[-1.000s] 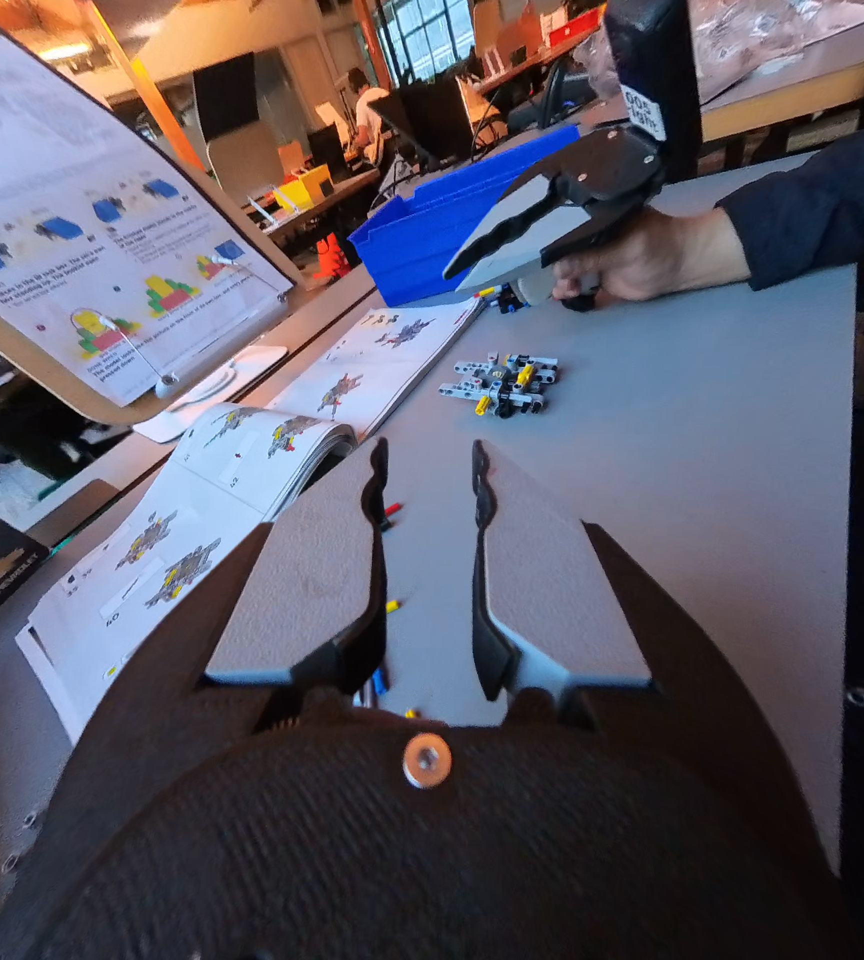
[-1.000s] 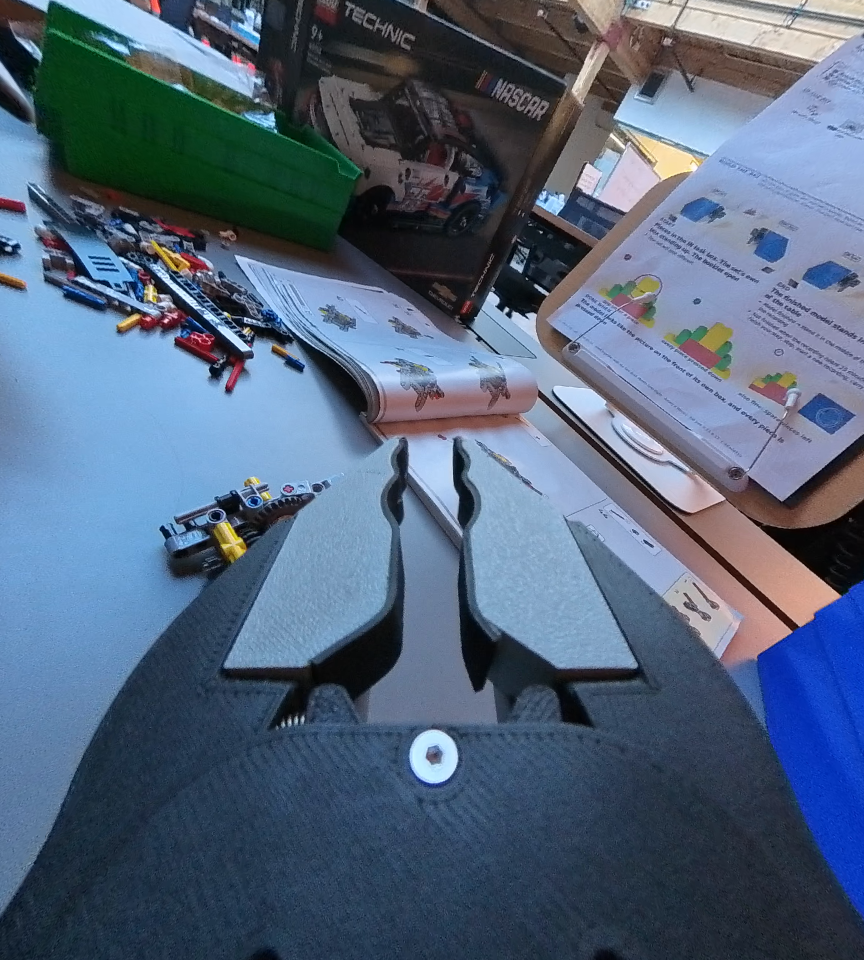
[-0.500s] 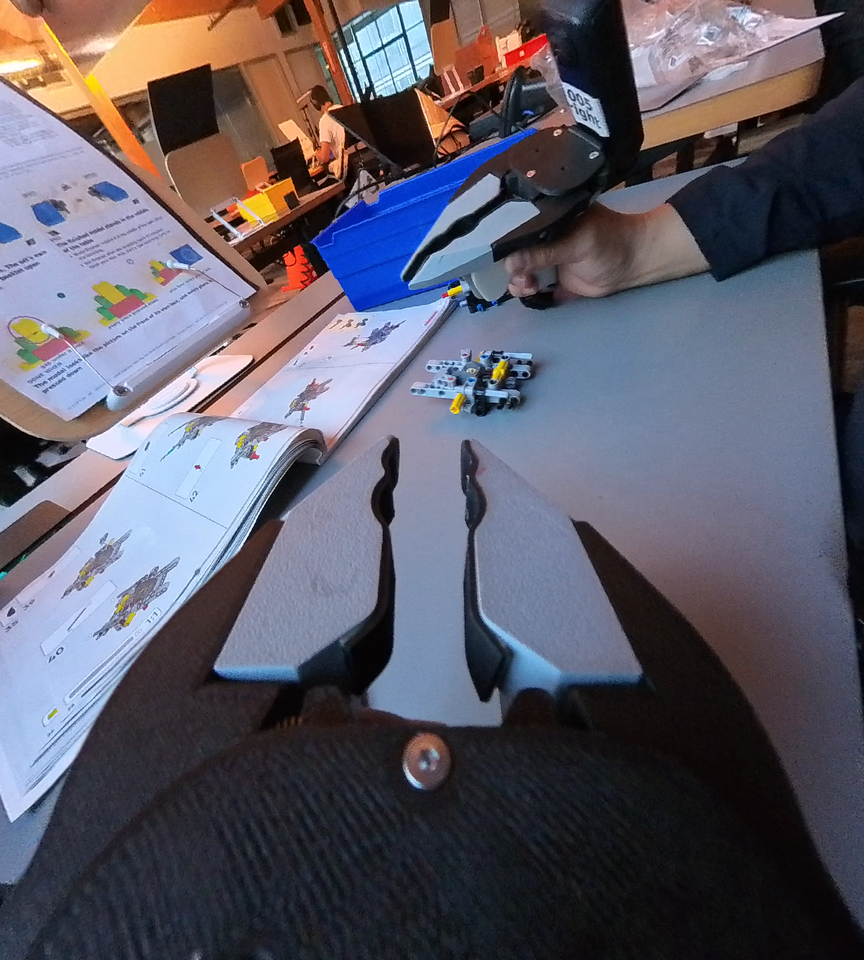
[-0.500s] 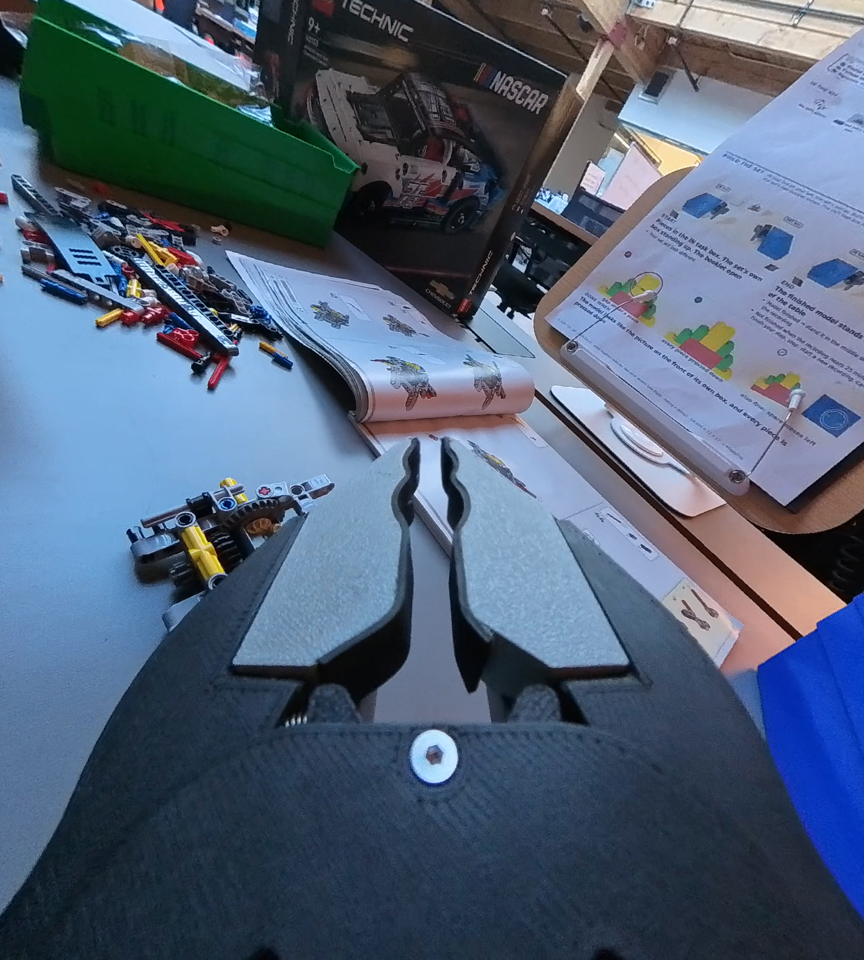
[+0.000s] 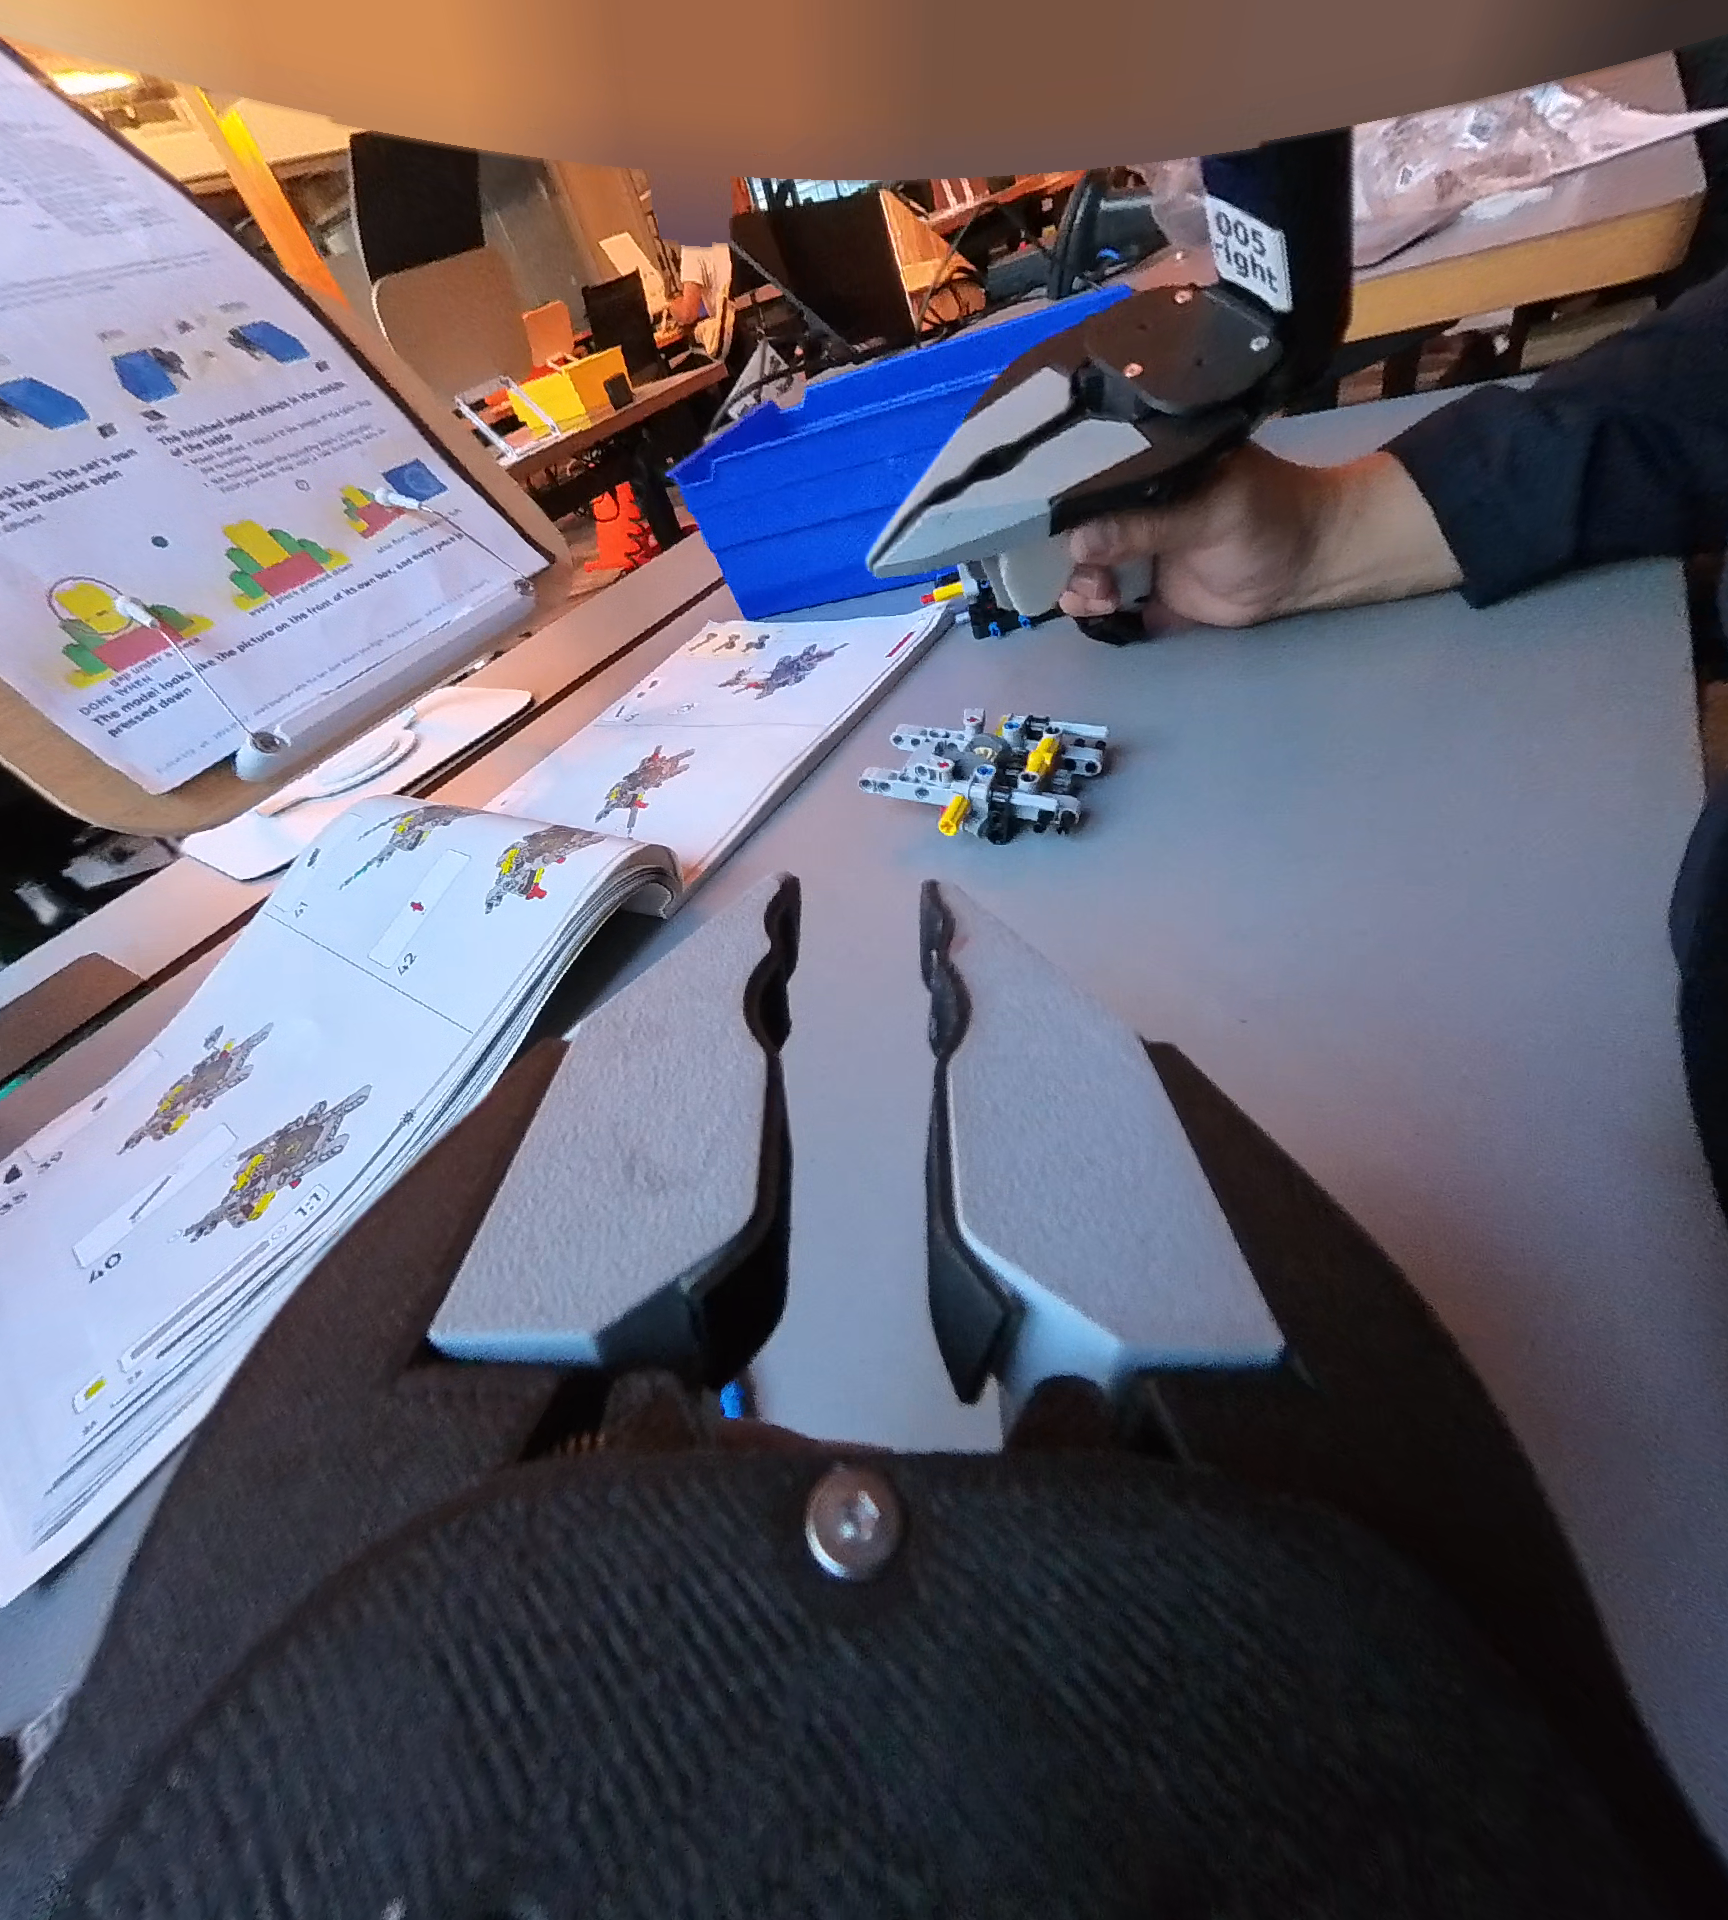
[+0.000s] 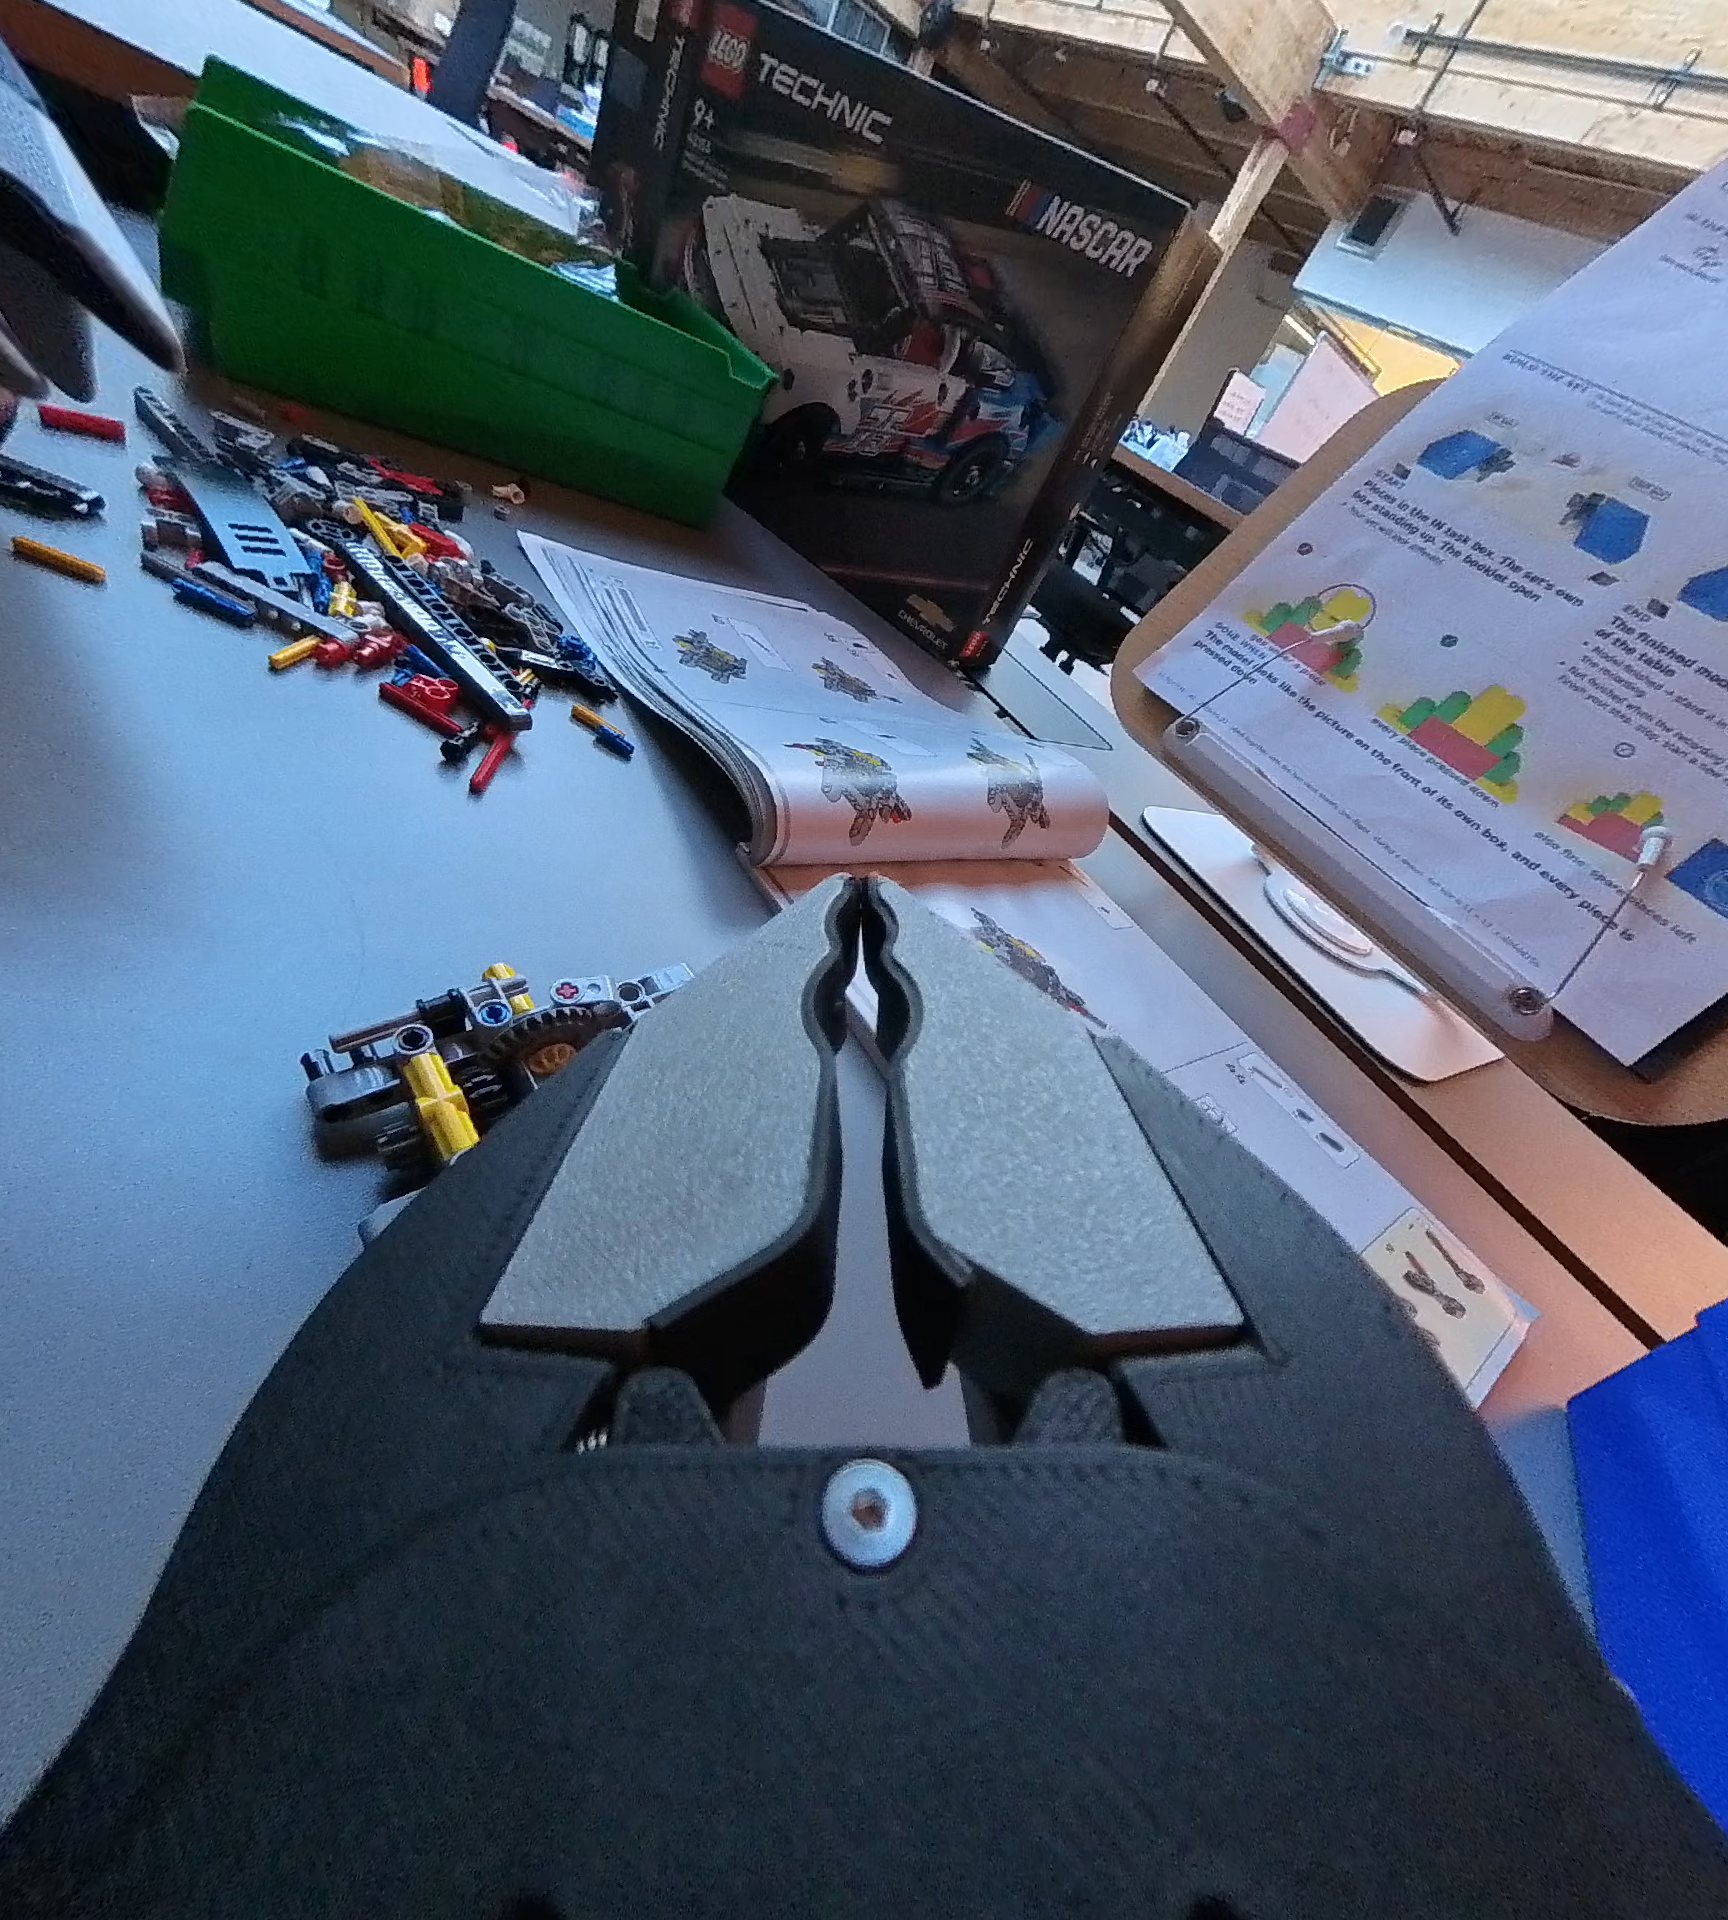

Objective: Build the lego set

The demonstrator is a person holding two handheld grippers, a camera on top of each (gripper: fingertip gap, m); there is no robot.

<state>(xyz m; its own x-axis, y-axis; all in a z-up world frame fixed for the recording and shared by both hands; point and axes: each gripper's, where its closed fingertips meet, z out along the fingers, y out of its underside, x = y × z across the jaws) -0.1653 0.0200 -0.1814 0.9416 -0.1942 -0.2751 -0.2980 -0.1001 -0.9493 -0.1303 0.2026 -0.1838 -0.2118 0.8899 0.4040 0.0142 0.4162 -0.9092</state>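
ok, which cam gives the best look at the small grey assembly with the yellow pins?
Left wrist view: the small grey assembly lies whole and unblocked on the grey table, ahead of the open left gripper. In the right wrist view the assembly is closer, but the shut right gripper hides one end.

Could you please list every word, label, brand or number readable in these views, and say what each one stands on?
I do not copy out writing; these things bear it:
Dark box with a race-car picture, beside the green bin: large print.
Sheet on the tilted board: printed lines.
Open booklet: small page numbers.
White sticker above the right claw: short label.
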